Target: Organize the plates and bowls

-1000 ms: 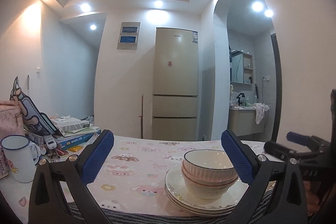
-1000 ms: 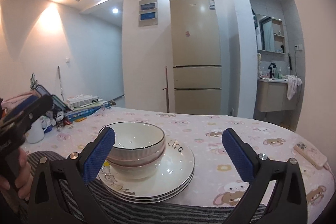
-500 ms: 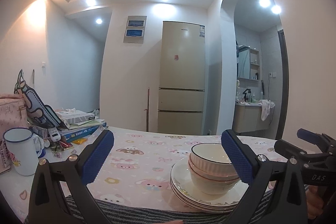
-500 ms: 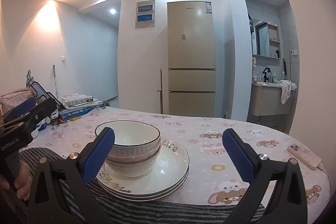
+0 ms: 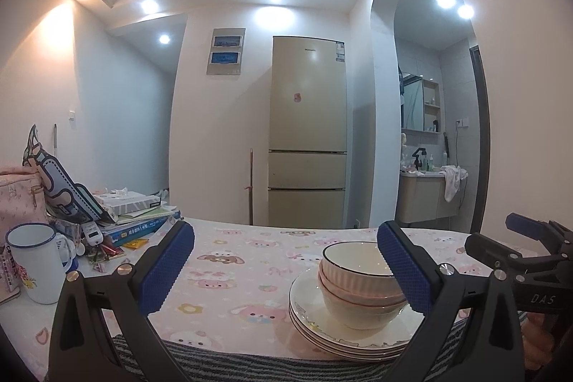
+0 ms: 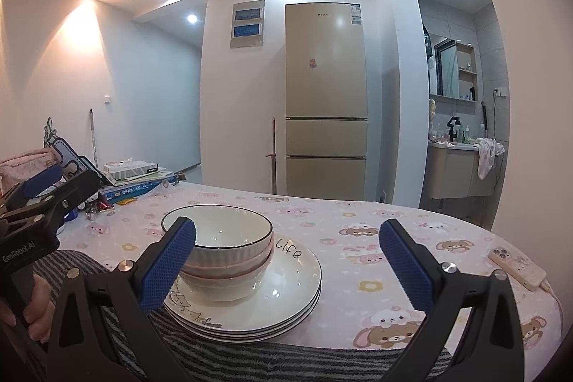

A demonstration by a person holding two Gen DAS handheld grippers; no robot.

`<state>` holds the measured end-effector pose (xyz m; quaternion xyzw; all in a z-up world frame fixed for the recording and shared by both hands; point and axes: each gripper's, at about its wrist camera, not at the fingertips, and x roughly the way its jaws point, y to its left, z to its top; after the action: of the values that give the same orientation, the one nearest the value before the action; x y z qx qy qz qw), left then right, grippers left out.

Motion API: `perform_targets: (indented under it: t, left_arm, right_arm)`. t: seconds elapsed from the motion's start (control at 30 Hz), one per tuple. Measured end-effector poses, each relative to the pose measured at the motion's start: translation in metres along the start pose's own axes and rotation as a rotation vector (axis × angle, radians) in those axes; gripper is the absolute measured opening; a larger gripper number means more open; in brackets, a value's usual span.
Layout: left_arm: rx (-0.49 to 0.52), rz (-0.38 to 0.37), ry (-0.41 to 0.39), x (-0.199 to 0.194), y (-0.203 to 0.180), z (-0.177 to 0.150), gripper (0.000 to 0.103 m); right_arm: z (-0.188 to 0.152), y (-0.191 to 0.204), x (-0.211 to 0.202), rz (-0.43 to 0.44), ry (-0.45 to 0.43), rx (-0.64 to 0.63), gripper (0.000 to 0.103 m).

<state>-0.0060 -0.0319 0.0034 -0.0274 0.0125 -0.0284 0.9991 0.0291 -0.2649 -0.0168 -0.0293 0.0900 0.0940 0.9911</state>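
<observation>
A stack of white bowls [image 5: 352, 289] sits on a stack of white plates [image 5: 311, 317] near the table's front edge; they also show in the right wrist view as bowls [image 6: 229, 256] on plates [image 6: 286, 296]. My left gripper [image 5: 286, 269] is open and empty, held back from the table with the stack behind its right finger. My right gripper [image 6: 286, 269] is open and empty, with the bowls behind its left finger. Each gripper shows at the edge of the other's view.
A pink cartoon tablecloth [image 5: 236, 274] covers the table. A white enamel mug [image 5: 34, 262], a pink bag and piled books [image 5: 139, 224] stand at the left. A phone [image 6: 517, 269] lies at the right edge. A striped grey cloth [image 6: 286, 360] lies along the front edge.
Both grippers have drawn back and tilted up a little, so the stack sits lower and slightly farther in both views. Both stay open and empty.
</observation>
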Motion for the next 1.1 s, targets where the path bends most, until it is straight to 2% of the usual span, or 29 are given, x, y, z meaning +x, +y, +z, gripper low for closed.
perform_targets:
  t: [1.1]
  left_arm:
    - [0.003,0.002,0.001,-0.0003,0.0004,-0.003,0.103]
  right_arm:
    - [-0.0047,0.001,0.0076,0.008,0.036,-0.011,0.102]
